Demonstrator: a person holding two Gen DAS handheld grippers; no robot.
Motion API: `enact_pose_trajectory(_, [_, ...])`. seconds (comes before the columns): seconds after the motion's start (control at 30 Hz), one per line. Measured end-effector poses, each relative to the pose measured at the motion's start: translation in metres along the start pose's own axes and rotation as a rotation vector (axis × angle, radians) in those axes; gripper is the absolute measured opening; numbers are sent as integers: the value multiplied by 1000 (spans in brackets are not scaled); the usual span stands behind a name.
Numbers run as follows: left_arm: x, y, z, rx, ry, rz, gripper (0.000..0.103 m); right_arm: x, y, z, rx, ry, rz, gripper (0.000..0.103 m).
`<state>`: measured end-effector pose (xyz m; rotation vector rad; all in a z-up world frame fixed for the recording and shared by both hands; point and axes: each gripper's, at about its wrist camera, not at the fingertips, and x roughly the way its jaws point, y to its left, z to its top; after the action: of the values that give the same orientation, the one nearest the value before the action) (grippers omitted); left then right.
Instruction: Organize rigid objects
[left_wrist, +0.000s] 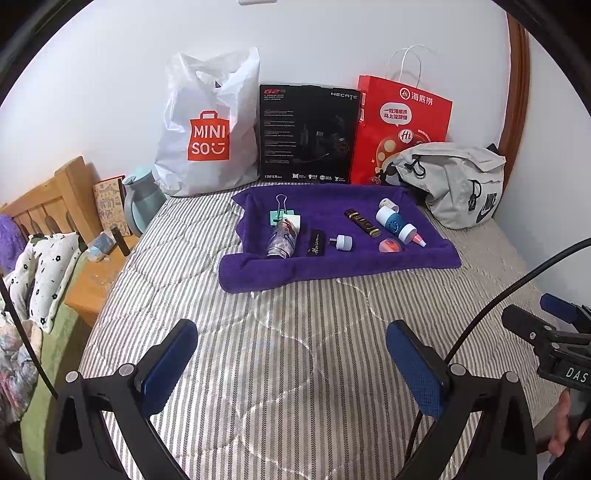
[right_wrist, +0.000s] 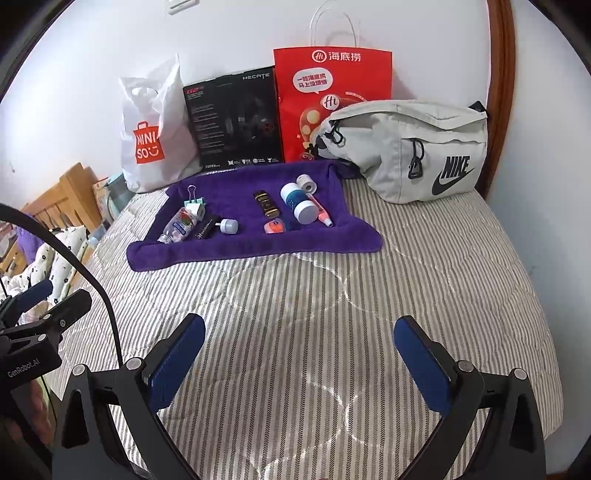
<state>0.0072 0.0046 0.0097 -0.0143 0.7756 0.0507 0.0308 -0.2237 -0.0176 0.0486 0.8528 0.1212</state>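
A purple towel (left_wrist: 295, 271) (right_wrist: 229, 254) lies on the striped bed and carries several small objects. On it are a clear bottle (left_wrist: 281, 238) (right_wrist: 177, 226), a binder clip (left_wrist: 282, 211) (right_wrist: 192, 197), a black tag (left_wrist: 316, 246), a small white plug (left_wrist: 342, 242) (right_wrist: 229, 226), a black-and-gold bar (left_wrist: 362, 222) (right_wrist: 266, 205), a blue-and-white bottle (left_wrist: 395, 224) (right_wrist: 297, 205), a pink marker (right_wrist: 322, 212) and an orange item (left_wrist: 389, 245) (right_wrist: 275, 226). My left gripper (left_wrist: 291, 365) and right gripper (right_wrist: 299, 365) both hover open over the bare bedspread, well short of the towel.
Against the wall stand a white Miniso bag (left_wrist: 207, 129), a black headset box (left_wrist: 308, 133) and a red paper bag (left_wrist: 400, 125). A grey Nike waist bag (right_wrist: 413, 147) lies right of the towel. A wooden nightstand (left_wrist: 92, 280) and pillows are at the left.
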Motion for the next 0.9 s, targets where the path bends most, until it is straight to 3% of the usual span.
enact_pose_trajectory(0.9, [6, -3, -1, 21, 8, 0, 103, 5, 3, -2, -20, 28, 9, 101])
